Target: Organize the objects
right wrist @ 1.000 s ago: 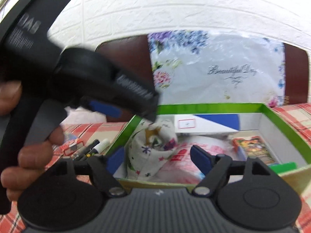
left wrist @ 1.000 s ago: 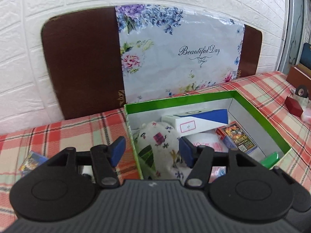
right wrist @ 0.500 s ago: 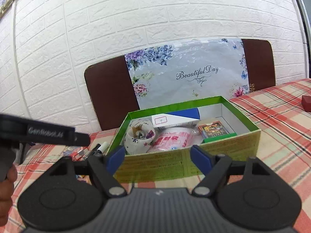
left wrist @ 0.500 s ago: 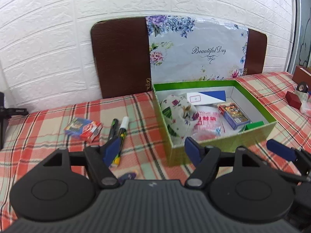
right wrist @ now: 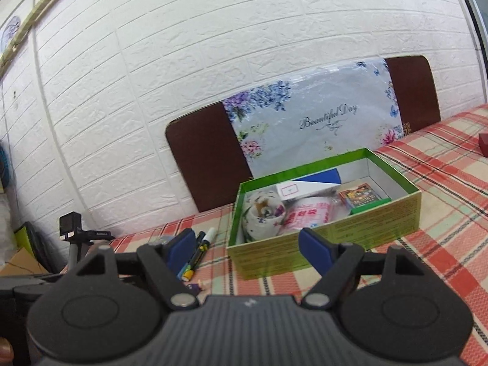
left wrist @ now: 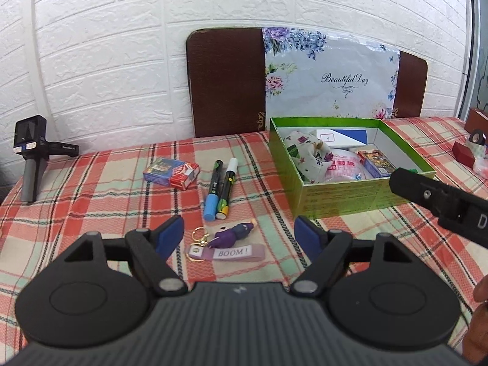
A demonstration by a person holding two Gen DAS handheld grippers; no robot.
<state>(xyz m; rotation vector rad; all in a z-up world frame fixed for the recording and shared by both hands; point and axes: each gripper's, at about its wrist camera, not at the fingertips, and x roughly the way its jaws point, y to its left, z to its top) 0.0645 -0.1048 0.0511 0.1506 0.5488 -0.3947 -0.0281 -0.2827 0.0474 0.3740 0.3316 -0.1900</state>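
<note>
A green open box on the plaid tablecloth holds a floral pouch, a pink packet, a white-and-blue carton and a card pack. Left of it lie two markers, a card box and a purple "BOOM!" keychain. My left gripper hovers over the keychain, its jaws opening with nothing gripped. My right gripper is open and empty, in front of the box's near wall; its body shows at the right of the left wrist view.
A brown board with a floral "Beautiful Day" sheet leans on the white brick wall behind the box. A small camera on a stand stands at the far left. Red boxes and a tape roll sit at the far right.
Both grippers have pulled back from the box. The left one swung left and widened, leaving the floral pouch inside; markers, card box and keychain came into view.
</note>
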